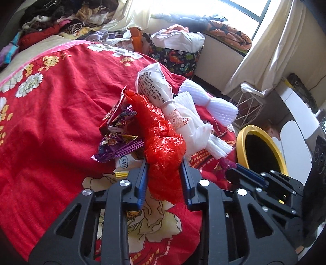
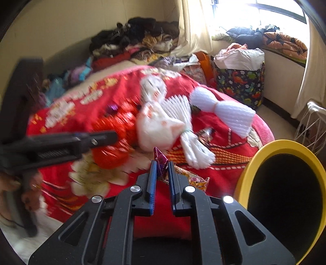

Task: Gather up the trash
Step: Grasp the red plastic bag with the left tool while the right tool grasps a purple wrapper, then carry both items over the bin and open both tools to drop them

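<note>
A heap of trash lies on the red flowered blanket (image 1: 51, 122). My left gripper (image 1: 164, 163) is shut on a crumpled red plastic bag (image 1: 163, 142) at the near end of the heap. Beside it lie purple snack wrappers (image 1: 120, 142), a white printed bag (image 1: 154, 87) and white foam fruit nets (image 1: 205, 99). My right gripper (image 2: 162, 165) is shut on a small purple wrapper (image 2: 161, 158) just above the blanket, left of the yellow-rimmed bin (image 2: 256, 163). The right gripper also shows in the left wrist view (image 1: 234, 170), next to the bin (image 1: 240, 138).
A patterned fabric basket (image 1: 179, 57) stuffed with bags stands past the bed by the window. Piled clothes (image 1: 51, 18) cover the bed's far side. A white wire basket (image 1: 246, 106) and white furniture (image 1: 295, 122) stand to the right. Another wrapper (image 2: 195, 180) lies near my right gripper.
</note>
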{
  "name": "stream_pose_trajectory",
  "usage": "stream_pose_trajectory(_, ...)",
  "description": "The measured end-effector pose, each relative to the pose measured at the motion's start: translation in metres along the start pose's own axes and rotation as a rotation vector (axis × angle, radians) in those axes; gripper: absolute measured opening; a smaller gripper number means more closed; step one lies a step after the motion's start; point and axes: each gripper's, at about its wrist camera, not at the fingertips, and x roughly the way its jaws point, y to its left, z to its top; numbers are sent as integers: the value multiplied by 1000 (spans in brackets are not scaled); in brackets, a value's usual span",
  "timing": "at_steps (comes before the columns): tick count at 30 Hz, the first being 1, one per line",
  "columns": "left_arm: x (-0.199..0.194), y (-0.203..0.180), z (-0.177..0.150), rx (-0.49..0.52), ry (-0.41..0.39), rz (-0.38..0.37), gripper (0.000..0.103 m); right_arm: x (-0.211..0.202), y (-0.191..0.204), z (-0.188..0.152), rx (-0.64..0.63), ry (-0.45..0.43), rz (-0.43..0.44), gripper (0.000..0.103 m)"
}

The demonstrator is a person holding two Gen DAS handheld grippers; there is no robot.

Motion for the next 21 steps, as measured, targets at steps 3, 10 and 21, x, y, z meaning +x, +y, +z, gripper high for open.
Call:
stream_pose_trajectory(3,-13,1,1,-1,-25,-7,17,-14,7,5,22,-31,33,11)
stream_pose_trajectory(10,-47,-8,12,20,-129,-21,17,-45,17,14,41,-128,50,11)
stream_pose_trajectory(21,-62,-57,16,112,-174,-106,17,-90,-15,10,128,-233,-31,11)
